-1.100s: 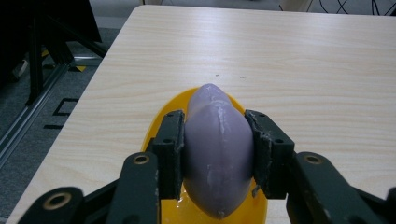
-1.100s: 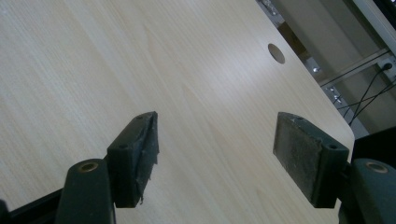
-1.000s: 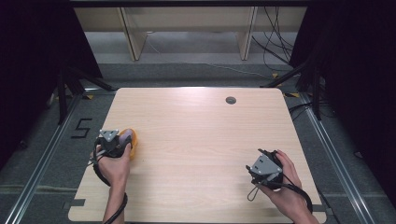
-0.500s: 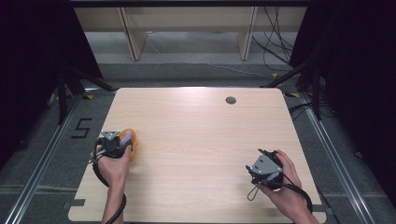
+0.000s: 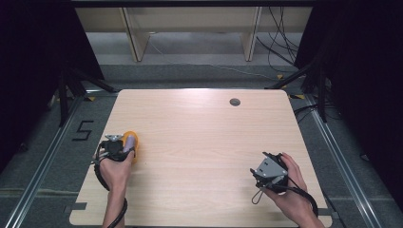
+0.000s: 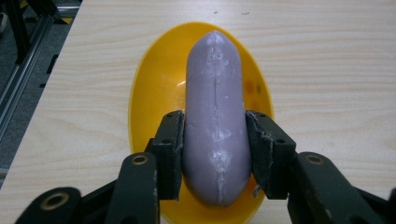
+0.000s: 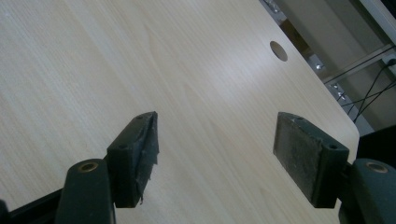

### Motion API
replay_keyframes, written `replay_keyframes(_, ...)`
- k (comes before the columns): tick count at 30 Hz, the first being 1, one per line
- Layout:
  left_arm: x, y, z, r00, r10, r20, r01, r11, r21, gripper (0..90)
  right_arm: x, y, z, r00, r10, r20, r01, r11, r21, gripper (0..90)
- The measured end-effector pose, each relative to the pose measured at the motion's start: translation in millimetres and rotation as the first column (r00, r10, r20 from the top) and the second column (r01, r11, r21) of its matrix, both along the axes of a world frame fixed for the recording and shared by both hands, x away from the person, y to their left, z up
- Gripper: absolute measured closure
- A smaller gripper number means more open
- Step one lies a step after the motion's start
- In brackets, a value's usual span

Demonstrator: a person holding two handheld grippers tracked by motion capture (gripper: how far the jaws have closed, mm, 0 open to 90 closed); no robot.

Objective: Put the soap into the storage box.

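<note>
I am clamping my left gripper (image 6: 215,151) around the smooth purple sausage-shaped object (image 6: 215,112), keeping it lengthwise over the shallow yellow oval dish (image 6: 154,98) near the pale wooden worktop's (image 5: 199,128) left edge, while my right gripper (image 7: 215,154) is idling spread and empty.

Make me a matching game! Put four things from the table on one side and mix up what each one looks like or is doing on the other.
Things:
1. bowl
2. sausage-shaped toy
3. left gripper
4. right gripper

Descriptions:
A. purple
B. open, nothing between its fingers
C. yellow
D. shut on the toy

Pairs: 1-C, 2-A, 3-D, 4-B
</note>
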State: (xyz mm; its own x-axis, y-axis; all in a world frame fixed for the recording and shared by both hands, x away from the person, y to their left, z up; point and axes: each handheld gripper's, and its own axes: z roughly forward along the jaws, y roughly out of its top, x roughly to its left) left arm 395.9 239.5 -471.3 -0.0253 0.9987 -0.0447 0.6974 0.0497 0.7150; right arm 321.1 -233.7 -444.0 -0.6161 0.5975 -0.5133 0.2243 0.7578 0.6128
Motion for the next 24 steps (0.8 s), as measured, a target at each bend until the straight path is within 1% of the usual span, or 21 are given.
replay_keyframes(1,-0.4,0.0,0.7,1.0000,0.005,0.007,-0.005,1.0000,-0.001,56.6,0.0,-0.2,0.0,1.0000,0.000,-0.001,0.000,1.000,-0.001,31.7)
replay_keyframes(4,-3.7,0.6,8.7,0.9980,0.024,0.058,-0.023,0.9997,-0.009,52.7,0.0,-0.4,-0.2,1.0000,0.001,-0.005,-0.001,1.000,-0.001,31.5)
replay_keyframes(7,-7.6,0.7,21.5,0.9933,0.025,0.113,-0.024,0.9996,-0.014,50.5,0.0,-0.2,-0.3,1.0000,0.000,-0.006,0.000,1.000,0.001,31.2)
replay_keyframes(9,-8.6,-0.8,29.1,0.9905,0.018,0.137,-0.017,0.9998,-0.006,48.6,0.0,0.0,-0.3,1.0000,0.000,-0.005,0.000,1.000,0.003,31.2)
replay_keyframes(11,-8.3,-5.2,39.2,0.9869,-0.021,0.160,0.024,0.9996,-0.015,46.9,0.0,-0.1,-0.2,1.0000,-0.001,-0.007,0.001,1.000,0.004,31.0)
replay_keyframes(13,-7.0,-11.0,46.5,0.9841,-0.060,0.167,0.062,0.9980,-0.010,45.8,0.2,-0.3,-0.4,1.0000,0.000,-0.009,0.000,1.000,0.004,31.0)
replay_keyframes(15,-2.8,-22.6,55.6,0.9782,-0.122,0.168,0.124,0.9923,0.001,44.6,0.4,-0.3,-0.6,0.9999,0.001,-0.011,-0.001,1.000,0.005,31.0)
replay_keyframes(16,-0.4,-27.4,59.0,0.9745,-0.152,0.165,0.152,0.9883,0.014,44.3,0.6,-0.2,-0.8,1.0000,-0.001,-0.009,0.001,1.000,0.007,31.0)
replay_keyframes(17,1.5,-31.6,61.3,0.9714,-0.173,0.163,0.171,0.9850,0.023,44.0,0.7,-0.1,-0.9,0.9999,0.000,-0.011,0.000,1.000,0.007,31.0)
replay_keyframes(18,3.6,-35.7,63.6,0.9677,-0.196,0.158,0.194,0.9805,0.030,43.7,0.6,-0.1,-1.0,0.9999,0.000,-0.012,0.000,1.000,0.008,31.0)
replay_keyframes(19,6.2,-40.9,66.4,0.9618,-0.231,0.147,0.229,0.9730,0.033,43.4,0.6,-0.1,-1.0,0.9999,0.000,-0.012,0.000,1.000,0.008,31.0)
replay_keyframes(20,8.5,-47.5,68.1,0.9541,-0.263,0.143,0.262,0.9646,0.026,42.9,0.6,-0.1,-1.0,0.9999,0.000,-0.012,0.000,1.000,0.008,31.0)
replay_keyframes(21,10.6,-56.6,67.9,0.9377,-0.321,0.134,0.321,0.9469,0.022,42.7,0.7,-0.3,-1.0,0.9999,-0.001,-0.011,0.001,1.000,0.009,31.0)
replay_keyframes(22,10.4,-63.2,67.0,0.9191,-0.375,0.121,0.376,0.9264,0.013,42.7,1.8,-0.8,-0.9,0.9998,0.017,-0.006,-0.017,1.000,0.002,31.0)
replay_keyframes(23,9.2,-68.3,65.8,0.9072,-0.405,0.115,0.407,0.9134,0.003,42.7,1.9,-0.9,-1.0,0.9999,0.014,-0.004,-0.014,1.000,0.003,31.0)
replay_keyframes(24,6.5,-76.8,62.3,0.8947,-0.430,0.122,0.432,0.9016,0.005,42.7,2.0,-1.0,-1.2,0.9999,0.014,-0.006,-0.014,1.000,0.004,31.0)
